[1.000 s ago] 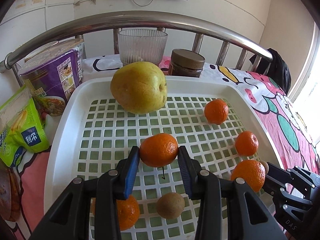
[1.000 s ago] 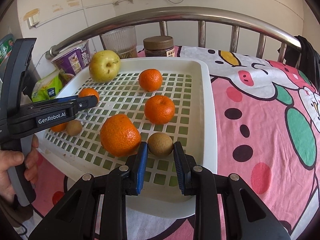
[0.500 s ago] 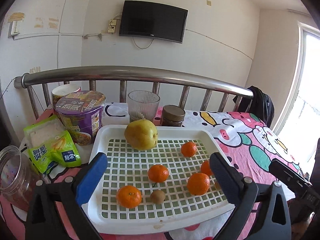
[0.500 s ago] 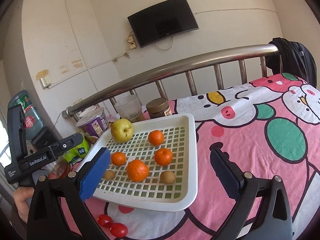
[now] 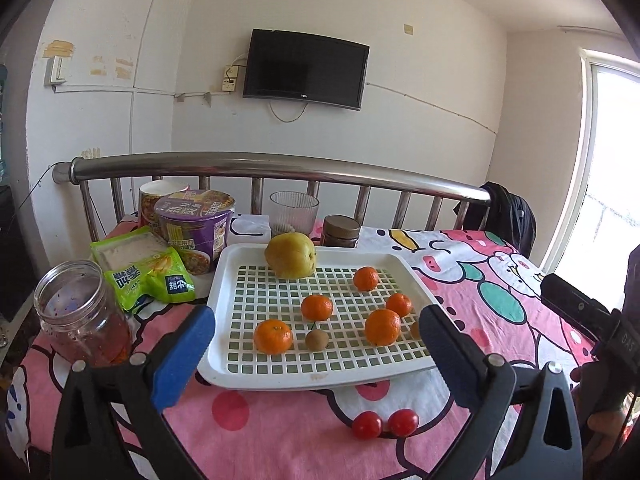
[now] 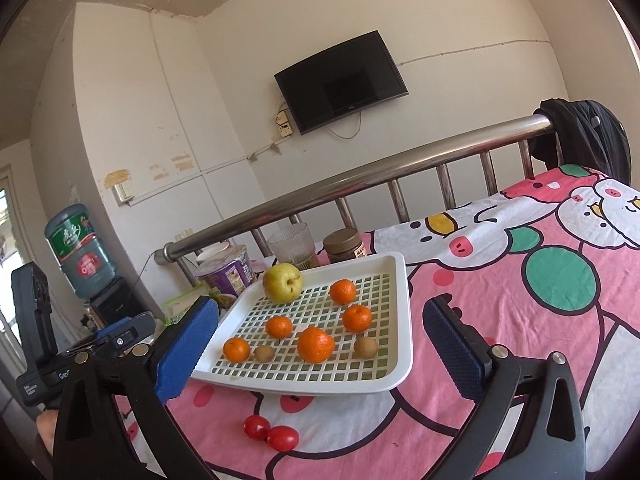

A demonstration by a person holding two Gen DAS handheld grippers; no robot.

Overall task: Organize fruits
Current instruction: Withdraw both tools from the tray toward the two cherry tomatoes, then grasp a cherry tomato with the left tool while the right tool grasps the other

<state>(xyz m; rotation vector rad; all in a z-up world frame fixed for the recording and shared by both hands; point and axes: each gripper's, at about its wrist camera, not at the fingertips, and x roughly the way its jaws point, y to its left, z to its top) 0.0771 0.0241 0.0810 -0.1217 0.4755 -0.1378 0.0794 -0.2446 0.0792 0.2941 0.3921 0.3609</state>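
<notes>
A white slotted tray [image 5: 224, 280] [image 6: 404, 320] lies on the pink cartoon cloth. In it are a yellow-green pear [image 5: 291, 255] [image 6: 282, 283], several tangerines [image 5: 273, 336] [image 6: 316, 344] and two brown kiwis [image 5: 317, 339] [image 6: 365, 346]. Two cherry tomatoes [image 5: 385, 424] [image 6: 272, 433] lie on the cloth in front of the tray. My left gripper [image 5: 316, 364] is wide open and empty, held back in front of the tray. My right gripper [image 6: 320, 352] is wide open and empty, also back from the tray.
A steel bed rail [image 5: 280, 166] runs behind. By it stand a ribbed glass [image 5: 294, 212], a brown-lidded jar [image 5: 341, 231], purple noodle cups [image 5: 195, 224], green snack bags [image 5: 140, 268] and a glass jar [image 5: 80, 312]. A water bottle [image 6: 78, 250] stands at left.
Both grippers let go of fruit in the tray, opened wide and pulled back and up from the tray. The tomatoes have come into view.
</notes>
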